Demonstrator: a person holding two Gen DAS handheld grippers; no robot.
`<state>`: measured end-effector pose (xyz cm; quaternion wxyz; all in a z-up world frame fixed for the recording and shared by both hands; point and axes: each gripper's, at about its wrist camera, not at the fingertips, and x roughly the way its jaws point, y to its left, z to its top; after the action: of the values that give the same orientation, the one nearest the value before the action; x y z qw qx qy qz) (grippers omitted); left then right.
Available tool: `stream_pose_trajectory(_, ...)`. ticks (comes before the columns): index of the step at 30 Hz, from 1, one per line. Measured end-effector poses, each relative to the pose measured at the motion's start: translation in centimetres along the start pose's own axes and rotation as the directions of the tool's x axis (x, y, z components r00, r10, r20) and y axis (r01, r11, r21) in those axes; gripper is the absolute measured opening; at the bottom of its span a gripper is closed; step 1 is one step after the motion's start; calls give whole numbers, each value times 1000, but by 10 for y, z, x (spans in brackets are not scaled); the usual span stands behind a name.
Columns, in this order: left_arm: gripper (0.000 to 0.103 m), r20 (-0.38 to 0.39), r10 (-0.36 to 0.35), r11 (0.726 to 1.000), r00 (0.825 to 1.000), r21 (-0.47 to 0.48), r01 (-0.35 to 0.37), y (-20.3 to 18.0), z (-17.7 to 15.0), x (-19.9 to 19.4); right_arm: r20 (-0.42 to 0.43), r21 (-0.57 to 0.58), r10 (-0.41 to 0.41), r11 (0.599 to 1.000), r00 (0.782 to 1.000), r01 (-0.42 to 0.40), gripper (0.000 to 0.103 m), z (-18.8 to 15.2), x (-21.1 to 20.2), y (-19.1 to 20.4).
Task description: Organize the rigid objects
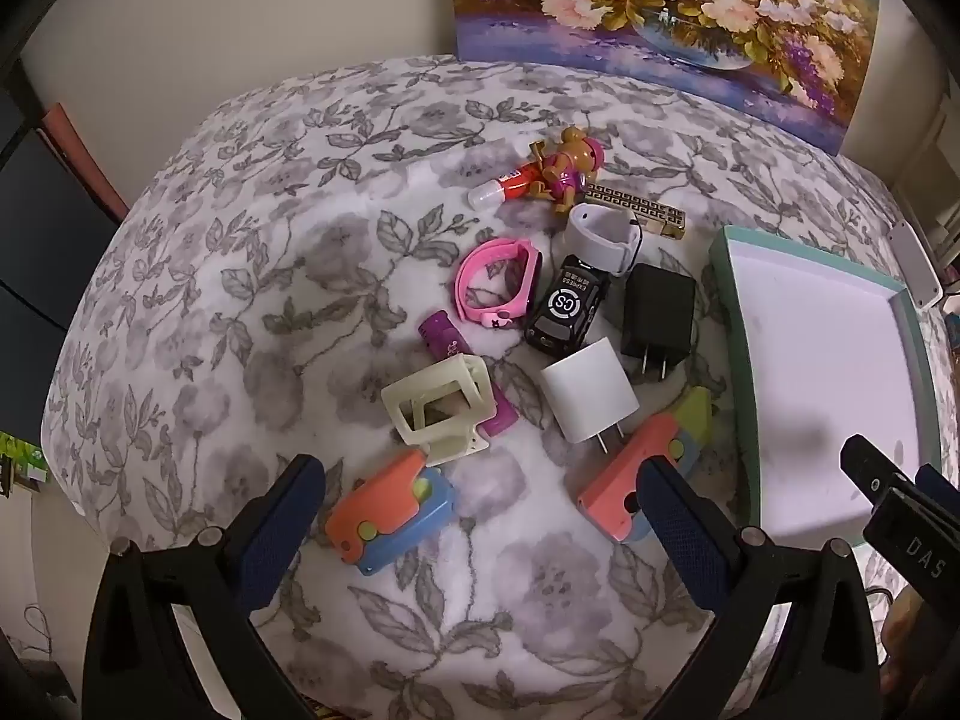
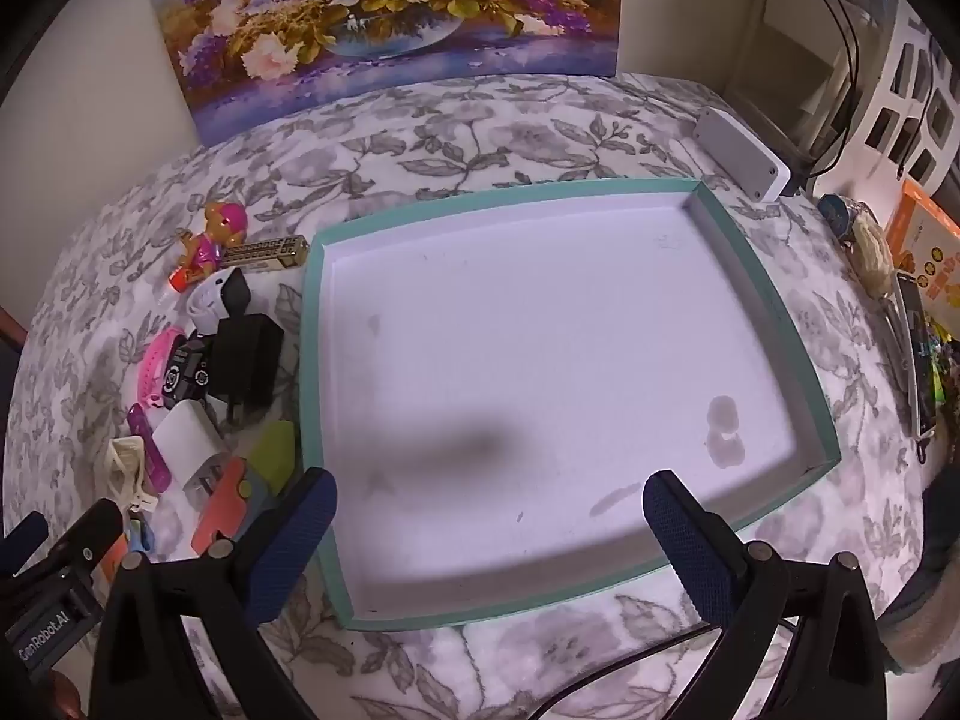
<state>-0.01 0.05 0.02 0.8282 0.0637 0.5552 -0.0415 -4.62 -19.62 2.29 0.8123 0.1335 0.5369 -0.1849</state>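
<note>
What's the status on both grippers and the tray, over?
Left gripper open, empty, over the toy pile. Right gripper open, empty, over the tray. Tray bare. Nothing blocking.

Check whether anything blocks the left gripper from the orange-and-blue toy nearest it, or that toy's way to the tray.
Nothing visible lies between the open left gripper and the orange-and-blue toy. Toward the teal tray, the second orange toy lies on the cloth in the direct line; lifting over should clear it.

Soft indoor light, blurry shadows, heavy fisheye bending, dark corners
</note>
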Motion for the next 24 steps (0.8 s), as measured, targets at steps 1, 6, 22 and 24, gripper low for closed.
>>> stream_pose_trajectory(1,103,2,6,1000,1000,2,-6,0,0,0,0,-1,0,1000,1000,0,103,0,0,0)
stream_pose_trajectory(6,103,-3,25,1000,1000,-1,-25,1,3,-1,2,-10,5,1000,1000,-5,103,-1,-2,5)
stream_pose_trajectory(22,103,3,44,999,999,4,-44,-1,2,-1,2,-38,83,996,997,-82,103,1,-5,8)
stream_pose_trajectory(24,103,3,43,999,999,3,-43,-1,2,-1,5,-44,101,994,995,-101,103,1,-7,9)
